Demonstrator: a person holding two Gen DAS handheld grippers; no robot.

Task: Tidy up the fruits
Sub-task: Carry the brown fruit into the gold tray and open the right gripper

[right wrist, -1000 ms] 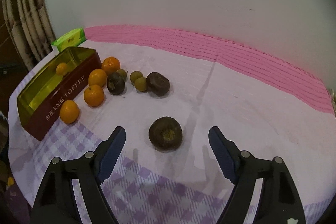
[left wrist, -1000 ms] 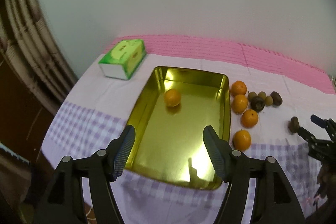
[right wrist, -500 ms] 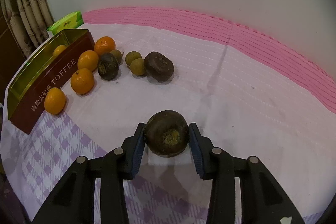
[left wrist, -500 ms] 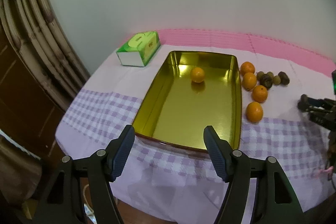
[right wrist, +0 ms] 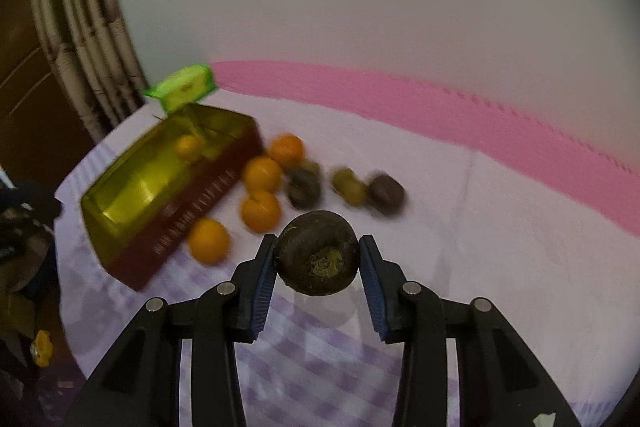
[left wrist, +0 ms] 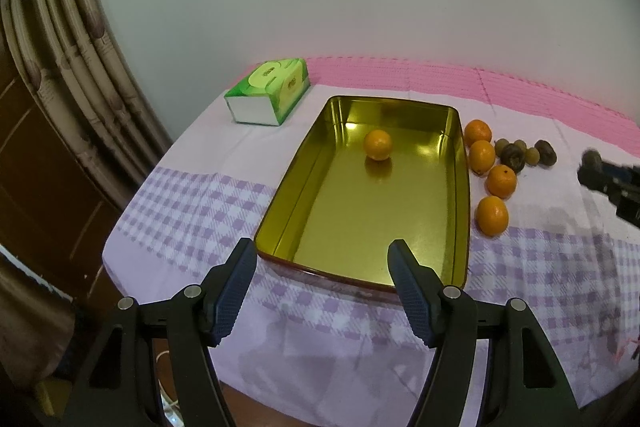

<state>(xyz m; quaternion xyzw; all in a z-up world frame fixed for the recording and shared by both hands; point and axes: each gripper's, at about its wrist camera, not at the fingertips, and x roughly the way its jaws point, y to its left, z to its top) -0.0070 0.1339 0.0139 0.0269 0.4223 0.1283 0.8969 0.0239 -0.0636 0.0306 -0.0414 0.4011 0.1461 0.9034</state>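
Passionfruit [right wrist: 318, 253] clamped between right gripper [right wrist: 318, 261] pads; lifted.

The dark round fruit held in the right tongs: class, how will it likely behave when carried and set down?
The dark round fruit looks rounded, so it will probably roll once released. The right tongs pinch only its sides, so it might twist. Its rough skin probably resists slipping.

Glossy gold metal tin [left wrist: 460, 187] on matt checked cloth [left wrist: 192, 211].
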